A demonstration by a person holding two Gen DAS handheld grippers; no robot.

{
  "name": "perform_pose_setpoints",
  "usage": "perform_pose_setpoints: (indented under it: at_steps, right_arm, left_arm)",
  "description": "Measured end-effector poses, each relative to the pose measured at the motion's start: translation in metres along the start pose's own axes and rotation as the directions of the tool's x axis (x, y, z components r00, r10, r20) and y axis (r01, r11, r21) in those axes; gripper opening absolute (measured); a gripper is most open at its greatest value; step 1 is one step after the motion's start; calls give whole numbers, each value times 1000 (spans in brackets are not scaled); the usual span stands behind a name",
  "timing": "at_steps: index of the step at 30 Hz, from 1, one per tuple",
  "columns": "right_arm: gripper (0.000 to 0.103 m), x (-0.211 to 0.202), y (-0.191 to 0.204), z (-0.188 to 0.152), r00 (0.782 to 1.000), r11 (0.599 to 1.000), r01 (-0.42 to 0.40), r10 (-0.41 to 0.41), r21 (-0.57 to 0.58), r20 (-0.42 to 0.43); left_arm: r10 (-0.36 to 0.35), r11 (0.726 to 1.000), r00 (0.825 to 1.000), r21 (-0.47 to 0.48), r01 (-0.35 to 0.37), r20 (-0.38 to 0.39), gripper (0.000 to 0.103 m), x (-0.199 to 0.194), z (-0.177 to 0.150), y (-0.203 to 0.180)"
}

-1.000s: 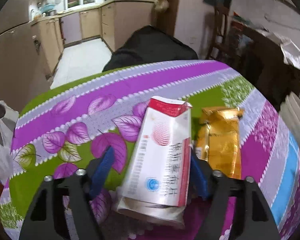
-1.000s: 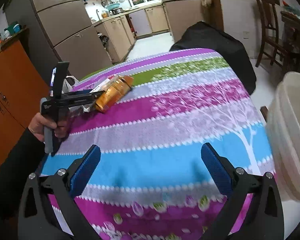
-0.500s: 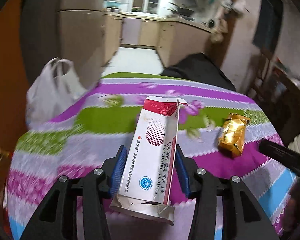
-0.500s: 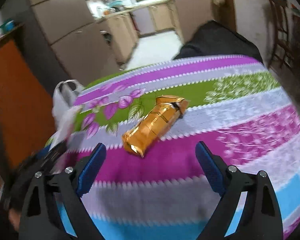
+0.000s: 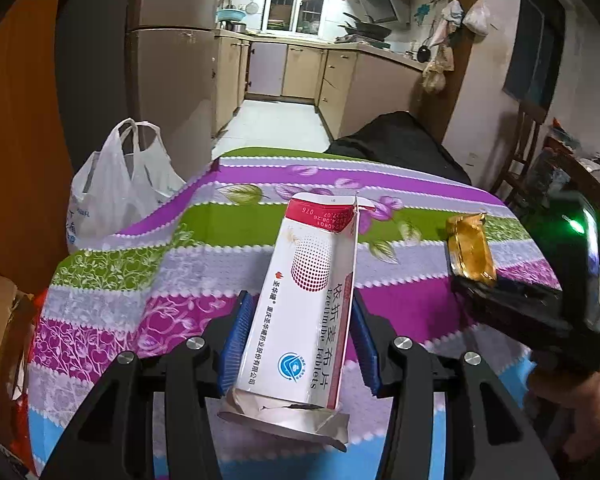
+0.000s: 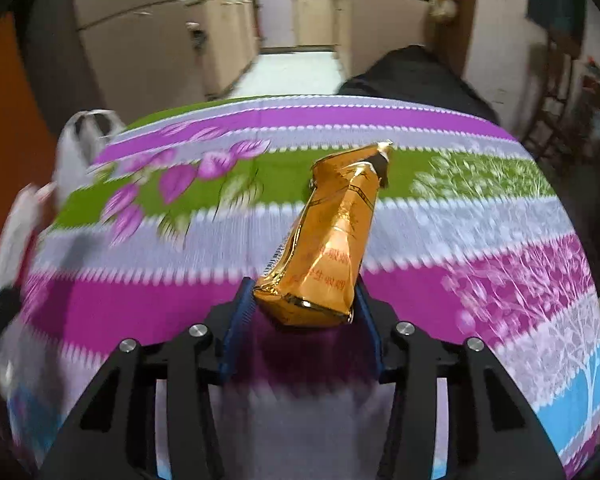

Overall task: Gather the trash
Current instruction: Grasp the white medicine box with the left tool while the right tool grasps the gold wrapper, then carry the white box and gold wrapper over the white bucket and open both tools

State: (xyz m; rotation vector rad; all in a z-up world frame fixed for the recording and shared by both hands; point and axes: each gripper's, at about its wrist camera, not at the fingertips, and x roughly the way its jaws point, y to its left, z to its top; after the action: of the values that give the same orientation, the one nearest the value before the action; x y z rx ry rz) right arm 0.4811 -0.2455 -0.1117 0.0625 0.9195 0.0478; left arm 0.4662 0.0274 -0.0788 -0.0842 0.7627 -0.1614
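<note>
A white and red tablet box point(image 5: 312, 280), torn open at both ends, is held above the striped tablecloth point(image 5: 204, 224) by my left gripper point(image 5: 300, 304), whose blue pads are shut on its long sides. In the right wrist view a crumpled gold foil packet point(image 6: 332, 240) lies on the cloth, its near end between the pads of my right gripper point(image 6: 302, 300). Those jaws are closing and both pads touch the packet's sides. The left wrist view shows the same gold packet point(image 5: 470, 248) at the right, with the right gripper's black body just below it.
A white plastic bag point(image 5: 116, 188) stands open off the table's left edge, also blurred in the right wrist view point(image 6: 76, 144). A black covered object point(image 5: 400, 140) sits behind the table. A wooden chair point(image 5: 528, 160) stands at the right. A hand point(image 5: 580, 408) holds the right tool.
My left gripper carried the box up off the cloth and swung left toward the bag. My right gripper travelled across the table to the gold packet and its jaws narrowed around it.
</note>
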Motion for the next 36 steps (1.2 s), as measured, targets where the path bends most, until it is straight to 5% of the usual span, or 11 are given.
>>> perform_pose_setpoints:
  at_steps: [5,14,36]
  right_arm:
    - [44,-54,-46,-47,992,992,-123,123,13,-7]
    - [42,-138,-64,-100,992,989,-117,120,-88,32]
    - [37,-190,-102,-119,968,993,-118,122,-27,218]
  left_arm:
    - [-37,997,999,61,38,-20,49,-8,-7,-31]
    - [-89,975,995,201,94,-34,49,-24,-23,-112]
    - [-92,931,996,355,86,-1,49,-35,-22,-190]
